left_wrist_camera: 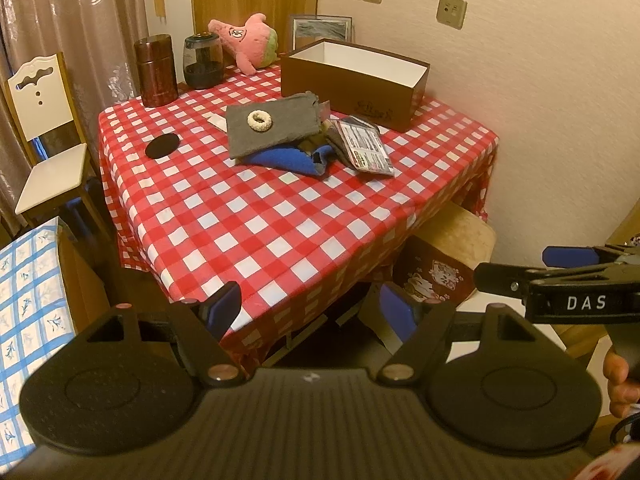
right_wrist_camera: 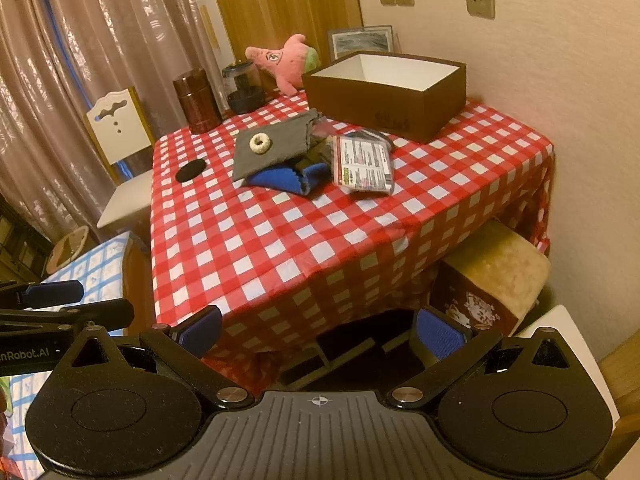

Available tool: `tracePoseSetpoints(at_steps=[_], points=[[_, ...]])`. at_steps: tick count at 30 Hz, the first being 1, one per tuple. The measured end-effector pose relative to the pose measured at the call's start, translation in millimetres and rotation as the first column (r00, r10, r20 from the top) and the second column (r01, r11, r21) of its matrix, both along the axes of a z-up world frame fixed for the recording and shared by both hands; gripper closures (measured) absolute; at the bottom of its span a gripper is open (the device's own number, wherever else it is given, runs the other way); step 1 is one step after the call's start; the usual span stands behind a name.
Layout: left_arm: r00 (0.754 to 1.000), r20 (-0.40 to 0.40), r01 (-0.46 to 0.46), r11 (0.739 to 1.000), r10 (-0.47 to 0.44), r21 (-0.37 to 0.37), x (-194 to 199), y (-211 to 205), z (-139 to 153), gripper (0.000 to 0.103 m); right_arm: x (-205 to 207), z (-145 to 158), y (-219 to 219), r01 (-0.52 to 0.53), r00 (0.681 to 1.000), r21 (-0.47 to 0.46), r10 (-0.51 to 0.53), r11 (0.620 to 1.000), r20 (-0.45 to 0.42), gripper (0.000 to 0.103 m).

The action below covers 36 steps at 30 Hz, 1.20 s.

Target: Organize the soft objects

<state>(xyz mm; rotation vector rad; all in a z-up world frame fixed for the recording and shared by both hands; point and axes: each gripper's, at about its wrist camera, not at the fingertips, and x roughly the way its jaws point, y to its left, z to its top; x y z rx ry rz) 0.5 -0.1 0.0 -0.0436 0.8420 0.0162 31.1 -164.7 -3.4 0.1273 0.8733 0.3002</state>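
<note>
I hold both tools, left [left_wrist_camera: 310, 310] and right [right_wrist_camera: 320, 334], spread and empty short of the desk [left_wrist_camera: 280, 224]; cloths [left_wrist_camera: 276, 128] heaped beside open box [left_wrist_camera: 348, 80], presumably their bin.

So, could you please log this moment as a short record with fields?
surface: table with red checked cloth
soft pile: grey cloth lying on blue cloth
on grey cloth: cream ring
container: brown box, open, nothing seen inside
plush: pink star toy behind box
left claw: open, holding nothing
right claw: open, holding nothing
</note>
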Motion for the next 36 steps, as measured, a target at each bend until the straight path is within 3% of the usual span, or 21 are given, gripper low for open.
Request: tracePoseSetpoints(at_steps=[36], points=[[1.000,-0.001,0.000,1.000,0.000,-0.002,0.1,0.0,-0.1,0.028,-0.1,0.7,3.2,0.000,1.000,-0.002,0.000,1.000,0.001,0.000]])
